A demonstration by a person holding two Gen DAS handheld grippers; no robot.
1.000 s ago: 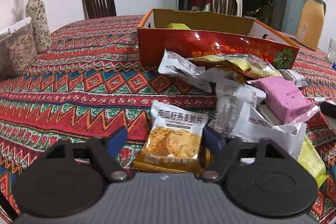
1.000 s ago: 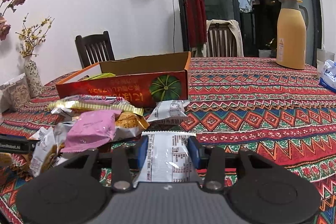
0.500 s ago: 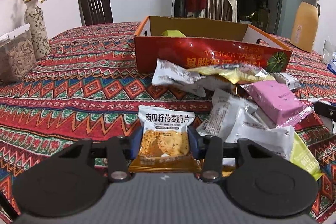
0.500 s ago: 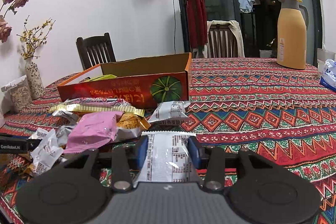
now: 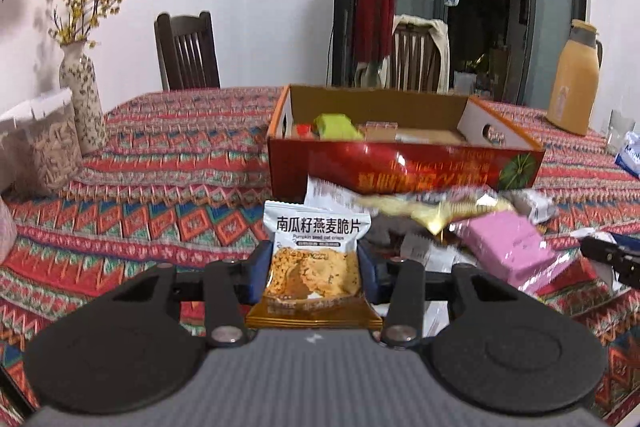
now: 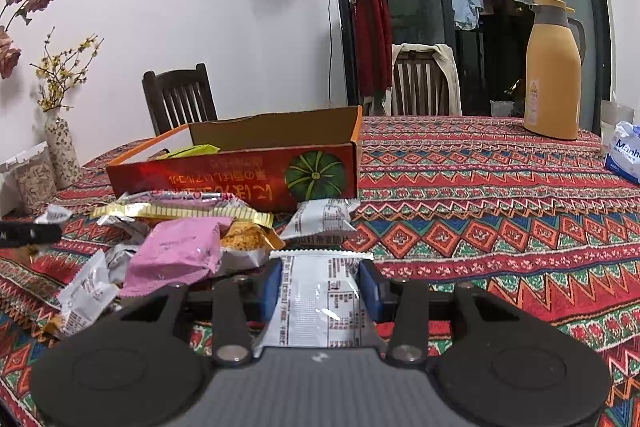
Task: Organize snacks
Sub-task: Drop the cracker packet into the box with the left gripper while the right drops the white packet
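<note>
My left gripper [image 5: 314,263] pinches a pumpkin-seed oat crisp packet [image 5: 316,247], white on top, orange below, upright before me, angled down toward the red cardboard box [image 5: 404,167] at 12 o'clock. My right gripper [image 6: 320,287] clamps a silver-white packet [image 6: 320,303], its back printing facing me. The snack pile [image 6: 176,251] lies at 10 o'clock; its wrappers overlap, labels unreadable.

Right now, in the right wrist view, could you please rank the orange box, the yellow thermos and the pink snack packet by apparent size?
1. Orange box, clearly largest.
2. Yellow thermos and pink snack packet look about alike; the packet is nearer the camera, so I won't rank them.
</note>
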